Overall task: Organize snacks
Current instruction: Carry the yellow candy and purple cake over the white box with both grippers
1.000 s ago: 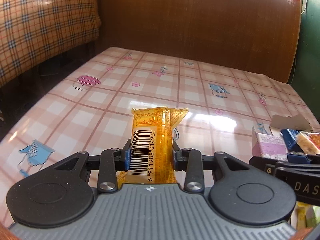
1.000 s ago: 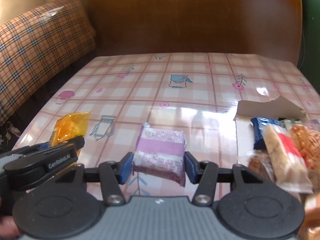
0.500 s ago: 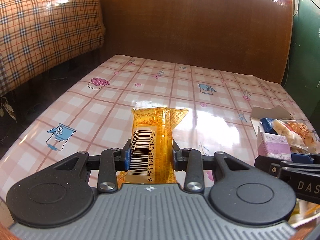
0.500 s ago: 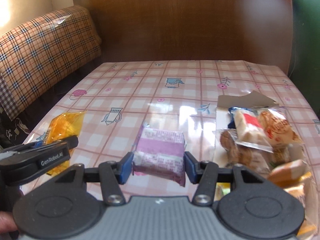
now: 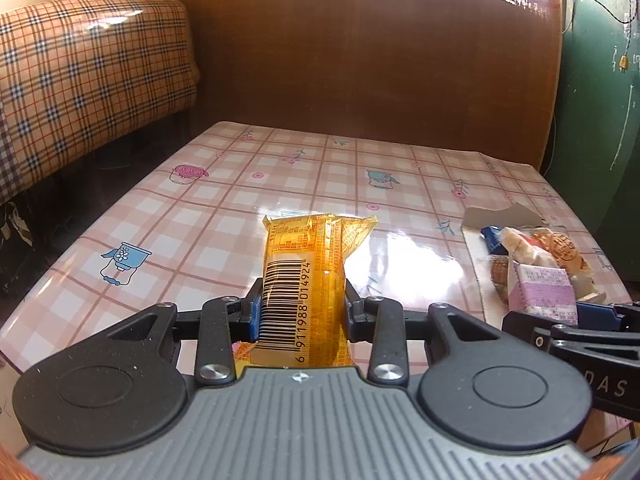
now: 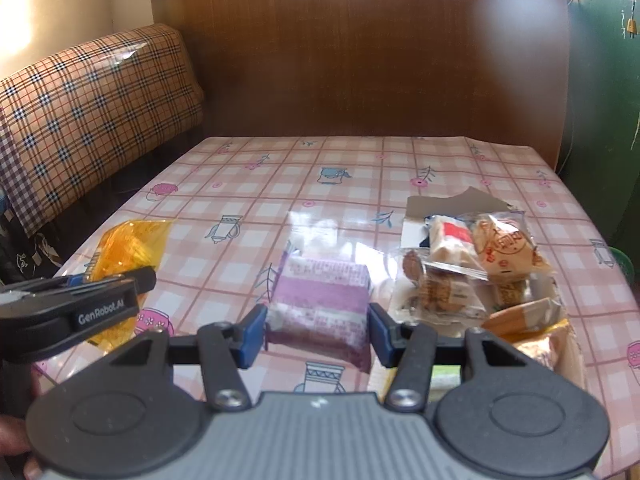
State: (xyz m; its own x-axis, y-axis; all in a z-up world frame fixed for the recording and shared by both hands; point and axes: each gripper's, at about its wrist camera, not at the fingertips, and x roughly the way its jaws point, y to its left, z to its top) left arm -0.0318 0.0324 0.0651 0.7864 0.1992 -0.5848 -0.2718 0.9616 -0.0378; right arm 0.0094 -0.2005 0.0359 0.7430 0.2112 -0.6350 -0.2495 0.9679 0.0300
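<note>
Item 1: orange snack packet [image 5: 306, 280], barcode face up. Grasped across its width by the left gripper [image 5: 303, 312], blue pads pressed on both long edges. Long axis runs straight ahead along the gripper fingers, far sealed end pointing toward the brown panel [image 5: 376, 52]; held above the bench [image 5: 224, 216], left of the snack pile.

Item 2: purple snack packet [image 6: 320, 304], printed face up. Clamped between the pads of the right gripper [image 6: 318, 334]. Squarish; its slightly longer axis lies forward, far end toward the same panel. Just left of the snack pile.

Item 3: snack pile [image 6: 476, 264], several clear-wrapped biscuits and cakes lying on a torn cardboard tray [image 6: 448, 202] at the right side of the bench.
</note>
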